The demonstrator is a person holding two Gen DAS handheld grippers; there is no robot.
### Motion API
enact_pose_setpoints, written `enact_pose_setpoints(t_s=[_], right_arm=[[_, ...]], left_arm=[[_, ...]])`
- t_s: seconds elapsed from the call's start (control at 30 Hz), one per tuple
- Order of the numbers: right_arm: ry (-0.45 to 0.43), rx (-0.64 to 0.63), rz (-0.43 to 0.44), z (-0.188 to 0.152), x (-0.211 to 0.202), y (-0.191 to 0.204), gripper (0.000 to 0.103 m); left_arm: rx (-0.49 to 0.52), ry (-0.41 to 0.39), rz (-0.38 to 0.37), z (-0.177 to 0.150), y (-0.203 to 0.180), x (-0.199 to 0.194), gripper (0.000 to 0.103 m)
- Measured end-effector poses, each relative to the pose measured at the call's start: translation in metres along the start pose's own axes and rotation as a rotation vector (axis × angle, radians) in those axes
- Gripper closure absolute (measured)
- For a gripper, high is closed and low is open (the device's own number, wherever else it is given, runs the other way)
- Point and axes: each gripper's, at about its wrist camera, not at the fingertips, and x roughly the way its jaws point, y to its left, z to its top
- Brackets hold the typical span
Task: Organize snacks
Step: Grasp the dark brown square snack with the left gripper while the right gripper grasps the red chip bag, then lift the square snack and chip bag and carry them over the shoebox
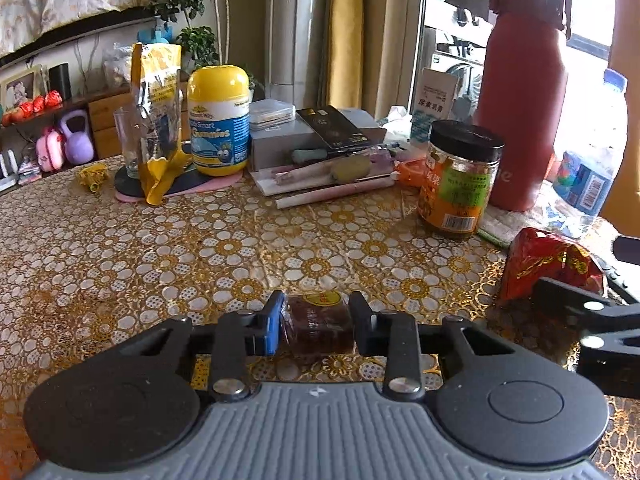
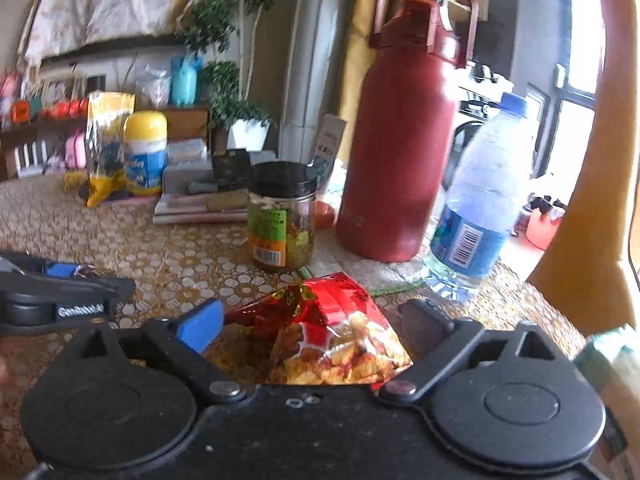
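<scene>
I am seeing the surface [image 1: 224, 248] showing a gold and white flower pattern all over. Between the black gripper [image 1: 316, 322] halves, one pad [image 1: 274, 324] showing blue, a dark brown candy [image 1: 320, 326] is carrying a yellow label. The snack bag [image 2: 332, 332] is showing red with gold print and a picture of orange-brown crisps. The big flask [image 2: 396, 140] is looking brick red, the jar [image 1: 458, 184] is wearing a black lid and an orange and green label, and the vitamin bottle [image 1: 218, 120] is showing yellow over blue and white.
</scene>
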Motion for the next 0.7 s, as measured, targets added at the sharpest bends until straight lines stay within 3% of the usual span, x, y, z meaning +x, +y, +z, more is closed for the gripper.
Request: enact_pose_setpoints(t_s=[0.3,0.37,0.43,0.47,0.7], right_arm=[[0.098,-0.111,-0.035,-0.006,0.031,0.009,0.001],[0.097,-0.105,-0.033,-0.009,0.033,0.008,0.007],[0.085,-0.071,-0.039,-0.010,0.030,0.005,0.025],[0.081,-0.065,-0.047,-0.009,0.029,0.003,0.028],[0.057,0.026,-0.018,-0.007,0.006,-0.002,0.032]], left_arm=[[-0.009,-0.019,-0.015,0.000,0.001,-0.010,0.069],[-0.010,-0.027,-0.012,0.001,0.001,-0.016,0.069],[-0.014,-0.036,-0.016,0.002,0.002,-0.022,0.069],[-0.013,-0.042,-0.014,0.003,0.002,-0.027,0.069],[-0.015,-0.063,-0.010,-0.003,0.008,-0.064,0.069]])
